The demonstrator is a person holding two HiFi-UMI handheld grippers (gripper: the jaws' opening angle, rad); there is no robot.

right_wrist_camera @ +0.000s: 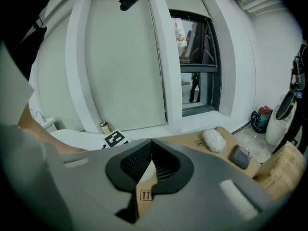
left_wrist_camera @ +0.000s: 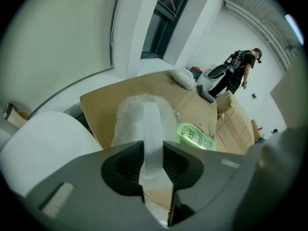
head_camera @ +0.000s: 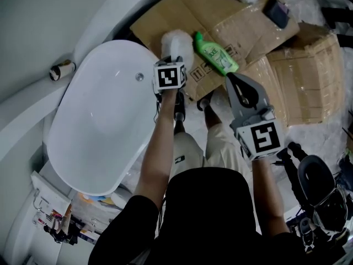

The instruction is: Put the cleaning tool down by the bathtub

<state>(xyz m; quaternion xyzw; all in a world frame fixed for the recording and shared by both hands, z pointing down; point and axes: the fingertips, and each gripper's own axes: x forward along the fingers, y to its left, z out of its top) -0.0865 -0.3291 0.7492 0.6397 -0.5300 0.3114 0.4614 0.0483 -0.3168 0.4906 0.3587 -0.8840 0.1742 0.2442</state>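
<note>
The person's bare left forearm (head_camera: 160, 142) reaches straight forward from the body, with the left gripper (left_wrist_camera: 154, 146) at its end and pointing away. The gripper is clenched on the translucent white strap-like handle (left_wrist_camera: 153, 124) of the fluffy white cleaning tool (left_wrist_camera: 130, 117). The tool's pile spreads out beyond the jaws. It sits over the flattened brown cardboard (left_wrist_camera: 120, 93) on the floor, just beside the rim of the white oval bathtub (left_wrist_camera: 43, 143). A green plastic bottle (left_wrist_camera: 195, 136) lies flat on the cardboard just to its right. Whether the tool rests on the cardboard or hangs just above it cannot be told. The right forearm (head_camera: 270, 192) extends forward and out to the side. The right gripper (right_wrist_camera: 150, 150) angles toward the bottle with its jaws closed together and nothing between them.
</note>
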